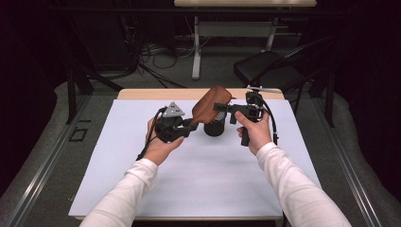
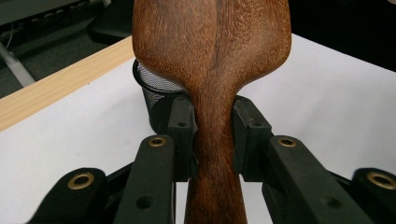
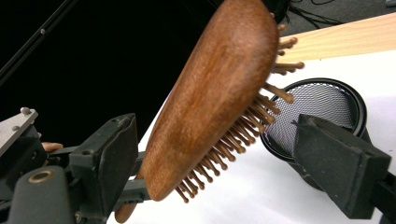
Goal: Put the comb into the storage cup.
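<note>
Hairbrush (image 1: 211, 105) above mesh cup (image 1: 213, 128), not inside.

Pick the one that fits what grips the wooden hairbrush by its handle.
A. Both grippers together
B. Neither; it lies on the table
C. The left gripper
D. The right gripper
C: in the left gripper view, the left gripper has its jaws pressed on the narrow handle of the hairbrush, while the right gripper stands open around the brush head, its pads apart from it.
</note>
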The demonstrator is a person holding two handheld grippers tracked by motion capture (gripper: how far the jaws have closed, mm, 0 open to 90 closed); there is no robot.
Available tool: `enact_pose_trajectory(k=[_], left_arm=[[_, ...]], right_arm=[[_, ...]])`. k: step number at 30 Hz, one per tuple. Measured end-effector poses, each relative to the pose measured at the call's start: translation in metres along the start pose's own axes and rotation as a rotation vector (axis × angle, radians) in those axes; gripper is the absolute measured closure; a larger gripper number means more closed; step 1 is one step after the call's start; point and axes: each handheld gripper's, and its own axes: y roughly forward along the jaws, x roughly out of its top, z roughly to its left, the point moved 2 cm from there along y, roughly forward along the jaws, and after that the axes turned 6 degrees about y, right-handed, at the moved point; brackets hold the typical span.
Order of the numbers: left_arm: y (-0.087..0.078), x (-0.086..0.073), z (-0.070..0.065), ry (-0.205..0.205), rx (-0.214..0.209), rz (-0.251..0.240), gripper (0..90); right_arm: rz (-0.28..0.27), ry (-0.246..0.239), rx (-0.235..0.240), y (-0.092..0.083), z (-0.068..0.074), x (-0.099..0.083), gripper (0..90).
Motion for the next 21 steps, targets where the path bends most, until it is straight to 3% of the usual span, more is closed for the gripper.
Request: enact_pose_trajectory(k=[6,21], left_arm=[[0.001,0.000,-0.001,0.000,-0.004,-0.005,71.8],[0.000,0.001,-0.005,0.003,-0.016,-0.016,71.8]], right_arm=[[-0.003,-0.006,0.004,0.004,0.003,0.001,14.2],[-0.011,0.033,0.020,0.012,0.002,0.003,14.3]])
